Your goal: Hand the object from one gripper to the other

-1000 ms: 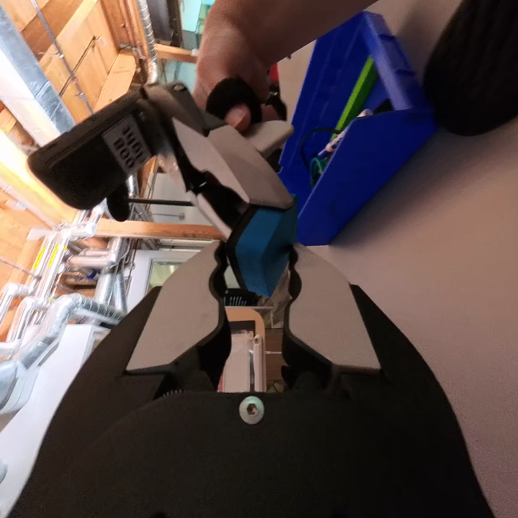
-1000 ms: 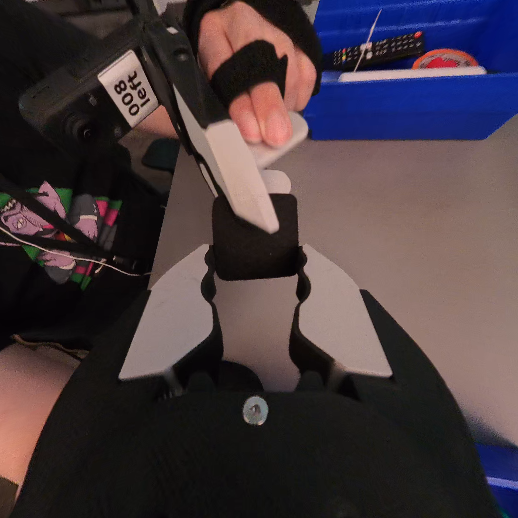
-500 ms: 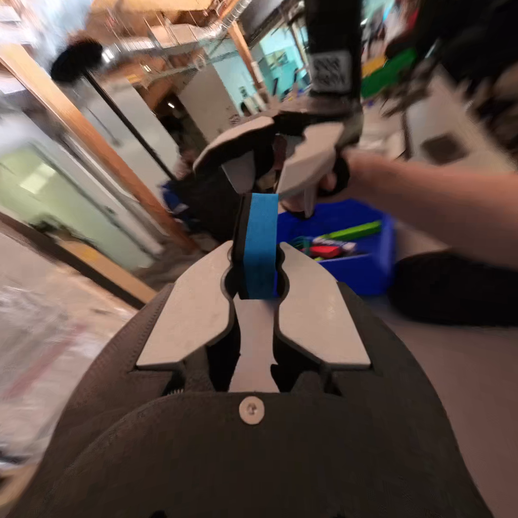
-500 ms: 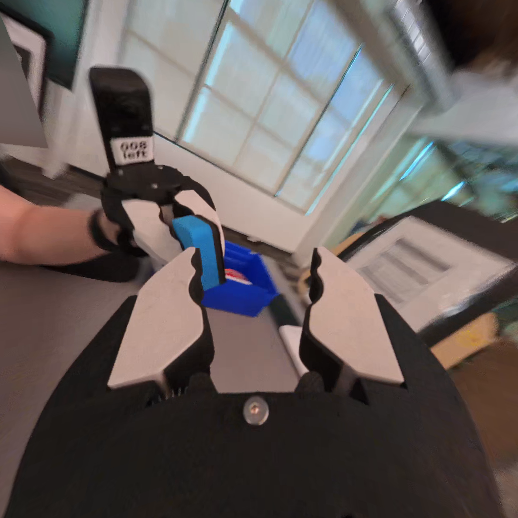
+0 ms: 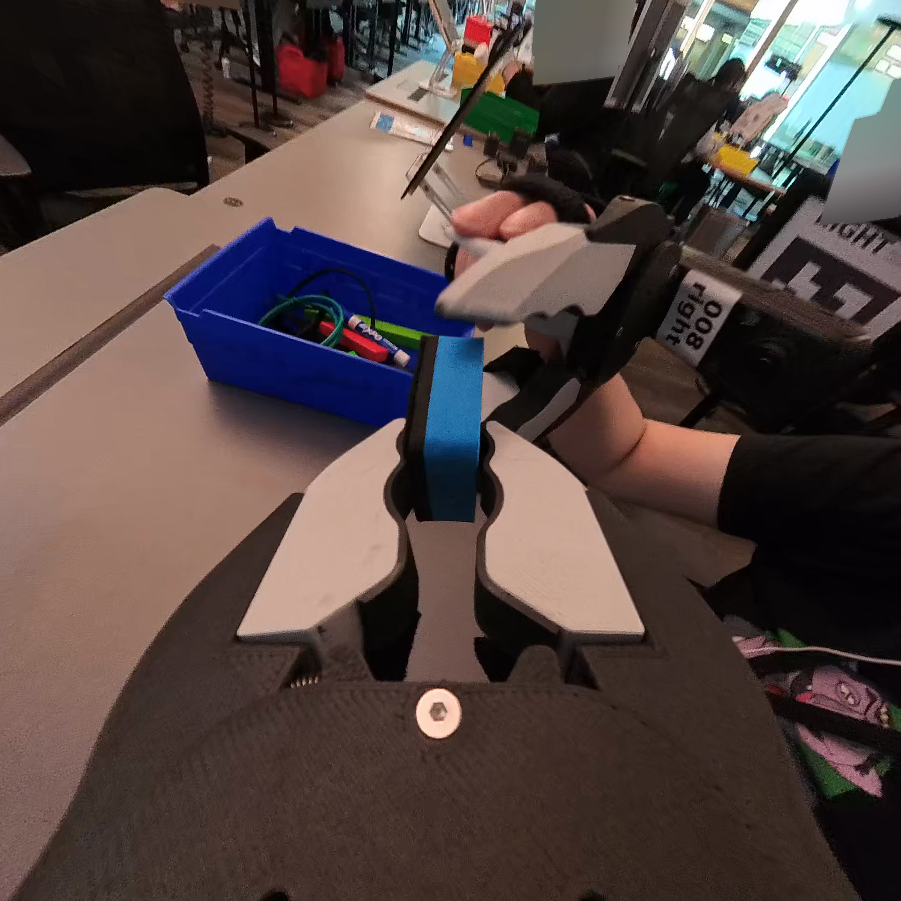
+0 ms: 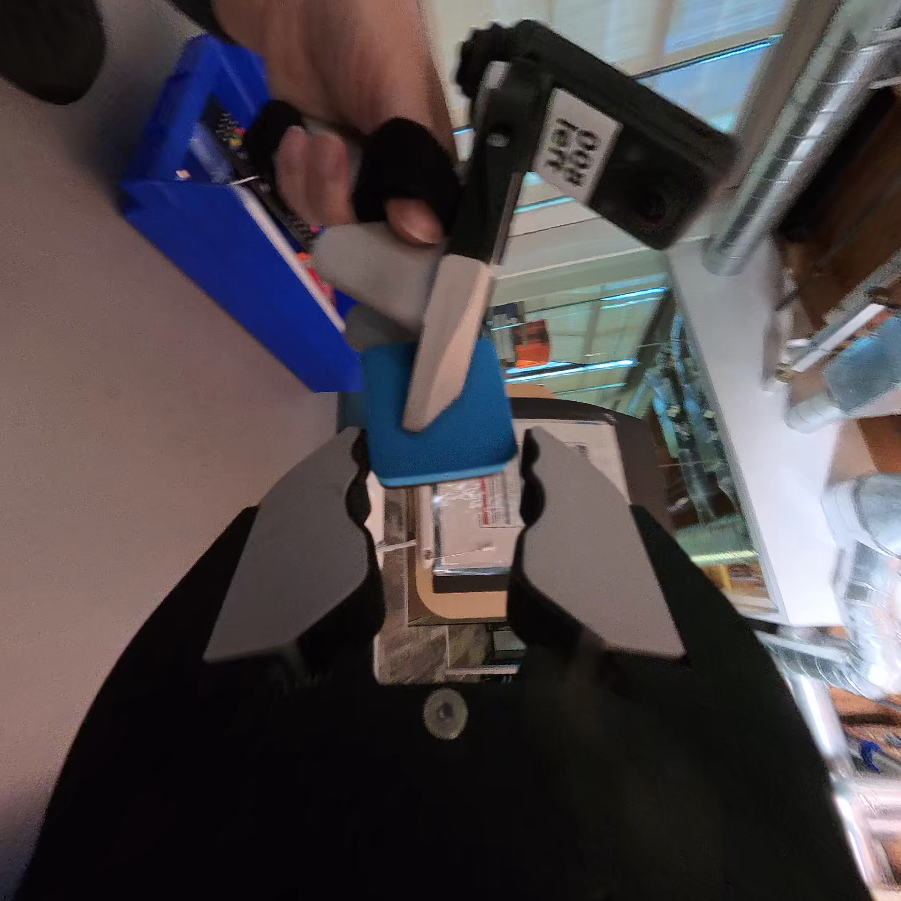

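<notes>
Left gripper [image 5: 444, 434] clamps the blue-and-black block [image 5: 451, 429]; right gripper [image 6: 441, 439], white-labelled, gapes around it, jaws apart

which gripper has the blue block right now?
The left gripper: its fingers are shut on the blue block. The right gripper is open, fingers apart around it.

surface: grey table [image 5: 122, 487] | on it: blue bin [image 5: 292, 361] holding cables, markers

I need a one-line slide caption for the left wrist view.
Left gripper clamps a blue-and-black foam block; open right gripper beside it.
</notes>
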Tool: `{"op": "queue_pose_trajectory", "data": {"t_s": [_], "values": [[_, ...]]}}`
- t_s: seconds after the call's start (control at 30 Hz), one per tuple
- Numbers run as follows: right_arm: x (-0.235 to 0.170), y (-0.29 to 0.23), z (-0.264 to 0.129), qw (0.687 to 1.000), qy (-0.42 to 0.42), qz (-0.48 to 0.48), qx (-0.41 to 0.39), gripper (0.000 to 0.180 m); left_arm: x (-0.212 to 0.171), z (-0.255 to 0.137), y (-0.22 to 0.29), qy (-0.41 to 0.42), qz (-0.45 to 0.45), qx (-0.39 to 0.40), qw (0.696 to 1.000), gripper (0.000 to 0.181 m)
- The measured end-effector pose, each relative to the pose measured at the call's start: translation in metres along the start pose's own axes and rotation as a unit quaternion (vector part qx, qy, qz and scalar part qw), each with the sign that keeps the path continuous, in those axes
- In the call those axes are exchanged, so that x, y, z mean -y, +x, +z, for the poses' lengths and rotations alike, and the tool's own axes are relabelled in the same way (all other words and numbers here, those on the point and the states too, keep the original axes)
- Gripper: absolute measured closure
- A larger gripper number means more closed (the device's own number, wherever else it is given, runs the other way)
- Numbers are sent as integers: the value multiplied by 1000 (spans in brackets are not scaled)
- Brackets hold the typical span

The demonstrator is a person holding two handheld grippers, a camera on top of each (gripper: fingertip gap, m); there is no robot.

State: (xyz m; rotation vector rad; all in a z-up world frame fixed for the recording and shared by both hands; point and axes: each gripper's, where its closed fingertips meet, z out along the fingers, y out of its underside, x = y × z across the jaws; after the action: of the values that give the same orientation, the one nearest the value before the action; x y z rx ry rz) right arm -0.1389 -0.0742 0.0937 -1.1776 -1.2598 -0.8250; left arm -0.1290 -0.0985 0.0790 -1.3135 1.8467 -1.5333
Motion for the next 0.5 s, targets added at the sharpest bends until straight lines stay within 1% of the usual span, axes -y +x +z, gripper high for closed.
{"op": "queue_pose_trajectory", "data": {"t_s": [0.03,0.1,0.13,0.17,0.2,0.27,0.33,0.4,0.5], "values": [[-2,-6,2,1000,-8,-1,17,121,-3,2,-1,-9,9,5,1000,158],[-11,-4,1,999,-33,10,21,121,-1,2,-4,-4,29,19,999,157],[-15,0,-1,999,-40,27,20,121,4,0,-5,10,35,27,999,143],[-23,9,-7,998,-47,48,8,121,10,-3,-7,26,41,38,998,124],[-36,22,-16,996,-58,73,-12,121,16,-8,-8,42,48,52,997,116],[-82,45,-42,979,-107,165,-49,122,28,-21,-11,75,67,78,992,112],[-142,50,-72,941,-170,283,-69,122,36,-34,-12,96,75,96,988,115],[-195,31,-98,896,-235,374,-53,121,40,-45,-16,104,75,112,985,117],[-266,-20,-128,824,-370,428,-11,121,39,-55,-21,97,72,127,985,120]]}}
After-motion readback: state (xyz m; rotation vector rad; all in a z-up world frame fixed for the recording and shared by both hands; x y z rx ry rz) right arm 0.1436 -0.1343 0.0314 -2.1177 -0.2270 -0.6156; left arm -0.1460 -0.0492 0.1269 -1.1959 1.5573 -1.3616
